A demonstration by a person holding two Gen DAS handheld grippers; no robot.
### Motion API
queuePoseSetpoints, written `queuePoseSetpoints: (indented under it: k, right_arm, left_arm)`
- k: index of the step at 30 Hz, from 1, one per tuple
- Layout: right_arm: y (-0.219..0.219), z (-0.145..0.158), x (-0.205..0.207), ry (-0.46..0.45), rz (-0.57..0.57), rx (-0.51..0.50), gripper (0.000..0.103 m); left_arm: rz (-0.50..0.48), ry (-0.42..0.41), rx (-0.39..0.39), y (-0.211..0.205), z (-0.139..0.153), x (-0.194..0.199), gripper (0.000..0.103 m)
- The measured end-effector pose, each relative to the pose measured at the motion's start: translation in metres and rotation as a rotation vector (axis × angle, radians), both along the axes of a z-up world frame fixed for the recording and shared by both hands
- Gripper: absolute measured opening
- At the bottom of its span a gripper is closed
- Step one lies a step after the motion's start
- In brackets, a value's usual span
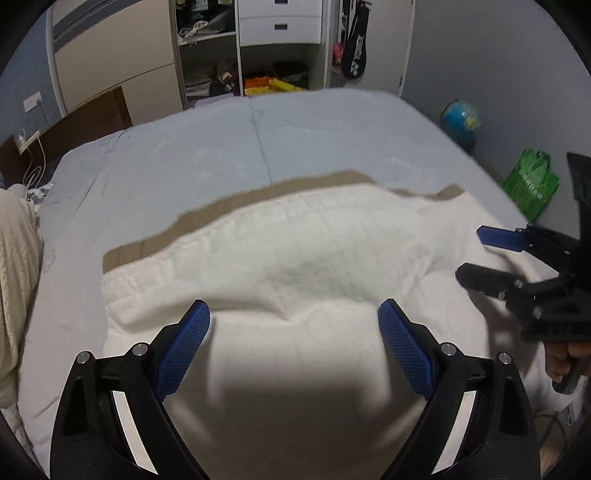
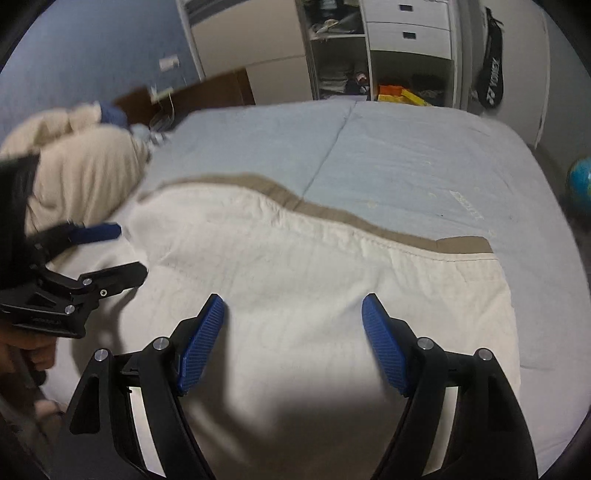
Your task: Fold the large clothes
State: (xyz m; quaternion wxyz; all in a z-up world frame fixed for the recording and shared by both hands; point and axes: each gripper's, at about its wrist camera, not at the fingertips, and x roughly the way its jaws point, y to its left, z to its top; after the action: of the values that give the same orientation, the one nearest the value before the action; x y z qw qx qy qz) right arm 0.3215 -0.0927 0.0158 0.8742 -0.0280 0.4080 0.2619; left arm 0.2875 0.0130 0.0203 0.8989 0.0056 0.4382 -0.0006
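Hovering both tools over the near part of the bed, I have nothing gripped at the moment. My left tool (image 1: 294, 325) hangs with its blue ribbed pads spread wide, released, above the near edge of the large cream-white quilted cloth (image 1: 295, 258). My right tool (image 2: 293, 319) is likewise spread and empty, a little to the right over the same cloth; in the left view it shows side-on at the right edge, its fingers apart.

The cream-white cloth lies across the near half of the pale blue bed (image 1: 207, 155), doubled over so that a strip of its tan-brown underside (image 1: 229, 201) shows along the far edge. From that I judge a first lengthwise fold is already laid, though roughly: the far hem runs wavy, and a soft ridge bulges across the middle just beyond my left pads. The right end (image 2: 491, 266) looks squarer than the left, which bunches near the cream knitted blanket (image 2: 85, 173) heaped at the left of the bed.

What is left, as I read it: flatten the ridge, straighten the far hem, then take both near corners and bring one end over the other at least once more.

Farther off stand open shelves and white drawers (image 1: 280, 18), and a blue globe (image 1: 460, 122) sits on the floor at the right.
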Motion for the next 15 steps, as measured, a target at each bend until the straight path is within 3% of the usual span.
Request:
queuePoseSetpoints:
  k: [4,15]
  right_arm:
    - [0.006,-0.02,0.008,-0.022,-0.01,-0.056,0.081]
    - [0.014,-0.063,0.022,-0.037,-0.044,-0.086,0.088]
  left_arm:
    - [0.064,0.028,-0.044,0.017,-0.026,0.016,0.095]
    - [0.065,0.011,-0.009,0.01,-0.065,0.032,0.097]
